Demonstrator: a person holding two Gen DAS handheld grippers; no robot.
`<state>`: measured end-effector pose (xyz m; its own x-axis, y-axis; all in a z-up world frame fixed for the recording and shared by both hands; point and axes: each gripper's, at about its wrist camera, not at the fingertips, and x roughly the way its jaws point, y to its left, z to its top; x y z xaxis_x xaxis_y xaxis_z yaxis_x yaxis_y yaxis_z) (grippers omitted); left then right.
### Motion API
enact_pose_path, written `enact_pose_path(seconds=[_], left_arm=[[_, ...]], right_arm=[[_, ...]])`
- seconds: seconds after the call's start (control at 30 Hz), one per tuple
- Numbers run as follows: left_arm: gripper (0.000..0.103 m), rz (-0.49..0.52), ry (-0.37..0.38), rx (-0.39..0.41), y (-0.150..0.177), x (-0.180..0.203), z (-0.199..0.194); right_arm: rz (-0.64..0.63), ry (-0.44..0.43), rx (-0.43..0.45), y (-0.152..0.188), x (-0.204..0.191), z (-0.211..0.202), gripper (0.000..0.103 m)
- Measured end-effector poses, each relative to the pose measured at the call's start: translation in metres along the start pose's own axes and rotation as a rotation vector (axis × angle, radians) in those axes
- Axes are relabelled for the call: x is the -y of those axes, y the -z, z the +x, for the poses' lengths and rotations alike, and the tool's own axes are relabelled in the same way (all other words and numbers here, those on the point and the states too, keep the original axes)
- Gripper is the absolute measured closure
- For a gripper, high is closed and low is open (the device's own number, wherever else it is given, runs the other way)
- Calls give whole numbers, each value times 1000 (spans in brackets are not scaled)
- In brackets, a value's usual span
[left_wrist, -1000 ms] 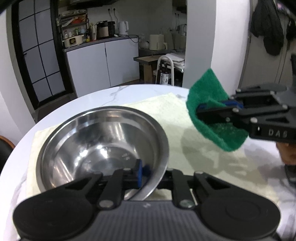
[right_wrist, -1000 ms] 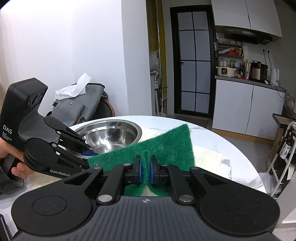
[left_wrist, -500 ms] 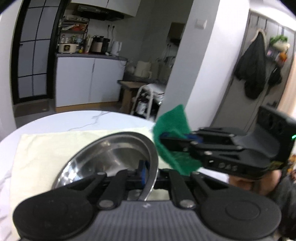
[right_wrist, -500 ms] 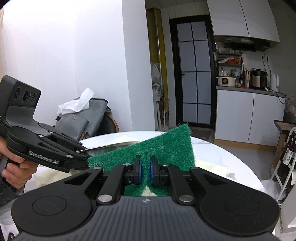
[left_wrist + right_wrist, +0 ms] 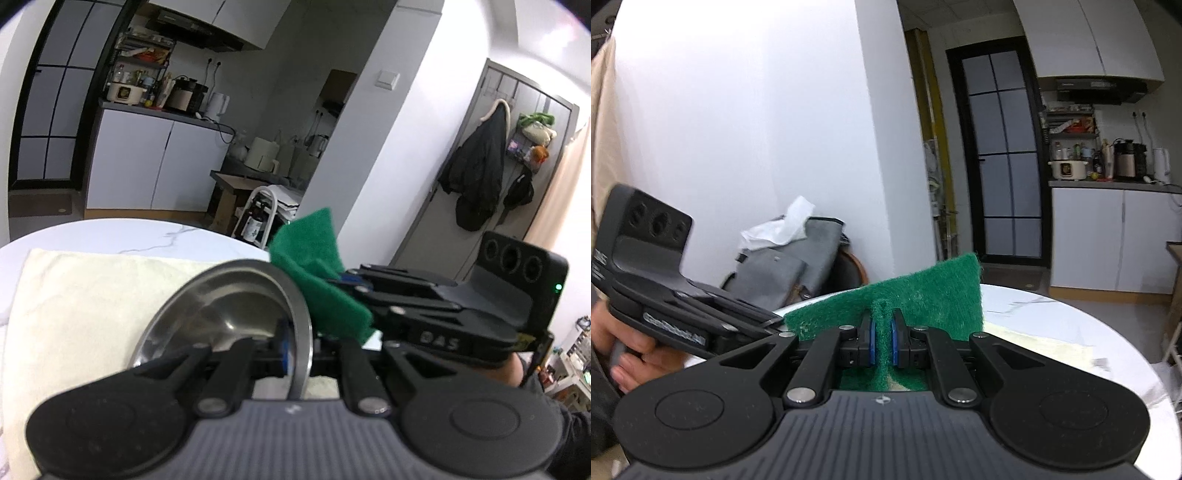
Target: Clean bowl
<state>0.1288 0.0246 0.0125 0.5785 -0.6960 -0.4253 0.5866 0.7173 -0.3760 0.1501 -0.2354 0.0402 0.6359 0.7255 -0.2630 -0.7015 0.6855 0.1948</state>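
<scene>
A shiny steel bowl (image 5: 221,314) is held tilted on its edge above the table, its inside facing left. My left gripper (image 5: 295,350) is shut on the bowl's rim. My right gripper (image 5: 882,343) is shut on a green scouring pad (image 5: 923,295). In the left wrist view the pad (image 5: 314,273) sits right beside the bowl's outer right rim, held by the right gripper (image 5: 347,280). In the right wrist view the left gripper (image 5: 768,321) shows at the left and the bowl is almost hidden behind the pad.
A cream cloth (image 5: 81,302) covers the round white marble table (image 5: 110,232). A grey bag with tissue (image 5: 783,258) lies on a chair behind the table. Kitchen cabinets (image 5: 147,166) and a bottle rack (image 5: 258,218) stand beyond.
The left gripper lifted the bowl off the cloth and tipped it onto its edge. The right gripper brought the green pad leftwards up to the bowl's rim.
</scene>
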Motion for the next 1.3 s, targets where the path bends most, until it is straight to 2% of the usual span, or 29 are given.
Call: enact_pose_path(seconds=[0.2,0.37,0.67,0.87,1.03,1.17,1.3], left_arm=[[94,-22,8,13,2,-5,-5],[97,-40,53,43,2,-9,-14],[96,-90,166,106,3,-12,-20],[96,-98,166,105,3,-13,-15],[95,-123,192,82,4,-21,-11],[93,-100,162,60,6,-20,-6],[95,-117,168,76,5,-26,-9]], right_arm=[[-55,-73,21,-3,-24,-3,93],[-76,-98,34,-3,-31,-5,93],[-67,-26,77,-6,-20,-8,93],[-60,-9,78,-4,-18,-9,93],[-81,-51,92,-4,-27,-8,93],[-94,-86,87,-4,-34,-7,93],[-114,-104,84,-3,-41,-6,93]])
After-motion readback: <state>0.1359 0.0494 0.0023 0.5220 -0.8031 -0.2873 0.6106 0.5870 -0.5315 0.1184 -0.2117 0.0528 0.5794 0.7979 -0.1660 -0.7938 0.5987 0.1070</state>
